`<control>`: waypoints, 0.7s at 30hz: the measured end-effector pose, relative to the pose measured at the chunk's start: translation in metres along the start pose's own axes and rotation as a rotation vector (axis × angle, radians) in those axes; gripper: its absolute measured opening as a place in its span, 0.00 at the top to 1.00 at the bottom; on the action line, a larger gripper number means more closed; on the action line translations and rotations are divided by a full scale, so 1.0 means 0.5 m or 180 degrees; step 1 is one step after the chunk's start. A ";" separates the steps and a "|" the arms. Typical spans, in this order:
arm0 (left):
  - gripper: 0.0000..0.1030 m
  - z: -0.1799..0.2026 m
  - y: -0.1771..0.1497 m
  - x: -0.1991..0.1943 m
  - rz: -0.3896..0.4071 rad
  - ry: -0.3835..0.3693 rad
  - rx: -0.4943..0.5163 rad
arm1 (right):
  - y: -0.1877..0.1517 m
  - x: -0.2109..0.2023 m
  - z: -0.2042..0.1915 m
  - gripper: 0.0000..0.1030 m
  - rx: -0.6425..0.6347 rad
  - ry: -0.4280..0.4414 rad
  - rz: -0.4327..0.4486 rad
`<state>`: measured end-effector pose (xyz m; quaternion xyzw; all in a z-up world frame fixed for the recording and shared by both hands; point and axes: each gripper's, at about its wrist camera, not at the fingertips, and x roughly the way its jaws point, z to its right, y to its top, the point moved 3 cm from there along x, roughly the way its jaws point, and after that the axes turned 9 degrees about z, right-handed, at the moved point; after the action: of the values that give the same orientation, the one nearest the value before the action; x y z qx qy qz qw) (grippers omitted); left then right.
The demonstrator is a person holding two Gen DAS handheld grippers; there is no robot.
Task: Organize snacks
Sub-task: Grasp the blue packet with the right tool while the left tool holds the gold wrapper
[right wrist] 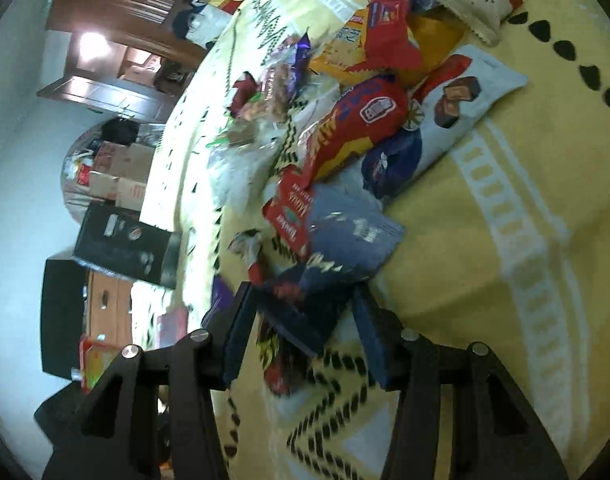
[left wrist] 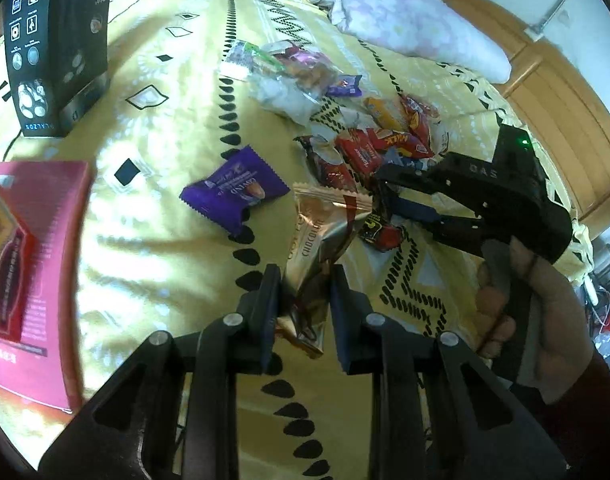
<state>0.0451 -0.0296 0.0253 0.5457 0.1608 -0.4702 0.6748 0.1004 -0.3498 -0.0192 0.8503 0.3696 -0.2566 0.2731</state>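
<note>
A gold chocolate packet (left wrist: pixel 325 248) is gripped by the left claw (left wrist: pixel 305 312), long axis pointing away, above the bed (left wrist: pixel 145 240). The right claw (right wrist: pixel 301 320), half-open, straddles a dark-blue packet (right wrist: pixel 345 232) in the pile.

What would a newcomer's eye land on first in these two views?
The left claw, low and central in its own view, is clamped on a gold chocolate packet lifted above the yellow bedspread. Beyond it lies a purple packet, and the right claw reaches into the red snack pile.
</note>
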 end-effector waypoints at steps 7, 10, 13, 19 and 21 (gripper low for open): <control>0.76 -0.005 0.007 0.008 0.0007 -0.0007 -0.0046 | 0.014 0.037 -0.031 0.57 -0.0550 -0.0336 0.0101; 0.76 -0.004 0.006 0.008 0.0030 0.0022 -0.0026 | 0.006 0.042 -0.034 0.66 -0.0851 -0.0414 0.0144; 0.76 -0.005 0.009 0.008 0.0036 0.0047 -0.0041 | 0.003 0.031 -0.026 0.69 -0.0871 -0.0317 0.0182; 0.76 0.009 0.031 -0.039 0.0233 0.0137 0.0046 | -0.011 -0.040 -0.065 0.69 -0.1107 -0.0131 0.0353; 0.76 0.017 0.043 -0.061 0.0332 0.0182 0.0100 | -0.014 -0.076 -0.088 0.69 -0.1189 -0.0062 0.0458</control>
<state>0.0443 -0.0237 0.0632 0.5771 0.1440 -0.4210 0.6848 0.0829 -0.3356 0.0349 0.8066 0.3464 -0.1716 0.4473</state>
